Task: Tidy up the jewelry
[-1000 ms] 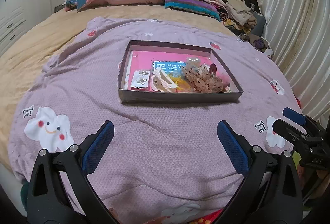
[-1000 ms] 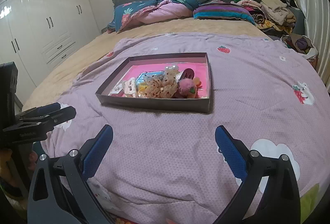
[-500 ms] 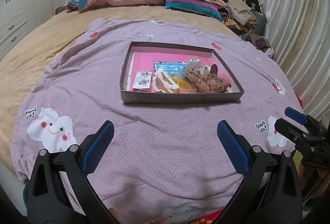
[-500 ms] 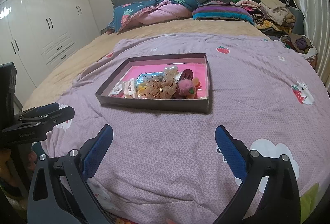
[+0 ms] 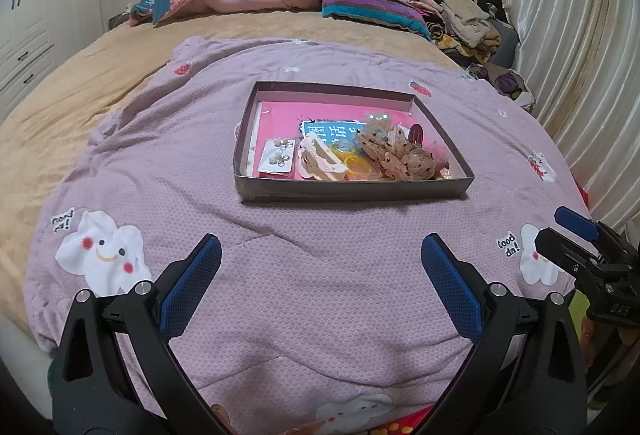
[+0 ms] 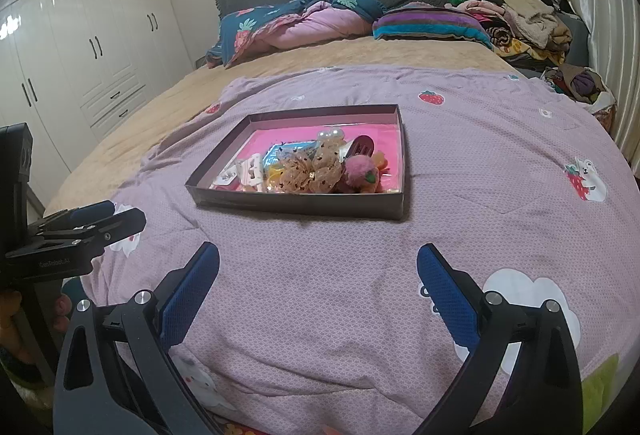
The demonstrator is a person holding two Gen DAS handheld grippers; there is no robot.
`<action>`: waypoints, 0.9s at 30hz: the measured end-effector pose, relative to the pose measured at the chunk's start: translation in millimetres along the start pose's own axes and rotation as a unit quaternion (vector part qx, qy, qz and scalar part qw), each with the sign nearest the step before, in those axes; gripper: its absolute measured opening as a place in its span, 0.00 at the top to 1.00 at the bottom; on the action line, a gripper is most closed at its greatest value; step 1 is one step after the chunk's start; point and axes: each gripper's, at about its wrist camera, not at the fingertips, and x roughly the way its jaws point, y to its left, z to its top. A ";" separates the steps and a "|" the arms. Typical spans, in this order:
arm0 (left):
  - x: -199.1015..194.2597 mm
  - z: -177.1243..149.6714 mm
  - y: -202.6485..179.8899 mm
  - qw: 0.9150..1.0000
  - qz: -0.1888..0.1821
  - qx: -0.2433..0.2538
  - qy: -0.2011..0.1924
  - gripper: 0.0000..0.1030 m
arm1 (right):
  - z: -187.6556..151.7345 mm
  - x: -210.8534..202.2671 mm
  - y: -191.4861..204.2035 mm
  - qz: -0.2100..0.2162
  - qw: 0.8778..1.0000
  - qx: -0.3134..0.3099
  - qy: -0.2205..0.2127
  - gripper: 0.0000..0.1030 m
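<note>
The shallow box of jewelry and hair pieces lies straight ahead of both sets of jaws, well apart from them, on the lilac quilt spread over the bed; its long axis runs crosswise to the line of reach, so its near long wall faces the jaws. The left gripper has its jaws released and spread wide, holding nothing; the right gripper is likewise released and empty. From the left wrist view the box sits a little right of centre between the jaws; from the right wrist view it sits a little left of centre; so it lies between the two hands, and neither looks clearly nearer.

Inside, the pieces crowd the near half: a white earring card toward the left end, a cream hair clip and yellow bands in the middle, a beige spotted bow and a pink pompom toward the right end; the far part shows bare pink lining.

The quilt is soft and creased, so the box may tip if pressed. Pillows lie beyond the box, piled clothes to the right, wardrobes to the left.
</note>
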 end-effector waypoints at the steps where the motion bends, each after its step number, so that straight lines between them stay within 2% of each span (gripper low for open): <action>1: -0.2 0.3 1.1 1.000 0.000 0.000 0.000 0.09 | 0.0 0.0 -0.1 0.000 1.000 0.000 0.000 0.04; 27: 0.2 -0.2 0.3 1.000 0.007 0.002 -0.001 0.09 | 0.5 -2.3 0.0 -0.001 1.000 -0.001 -0.002 0.04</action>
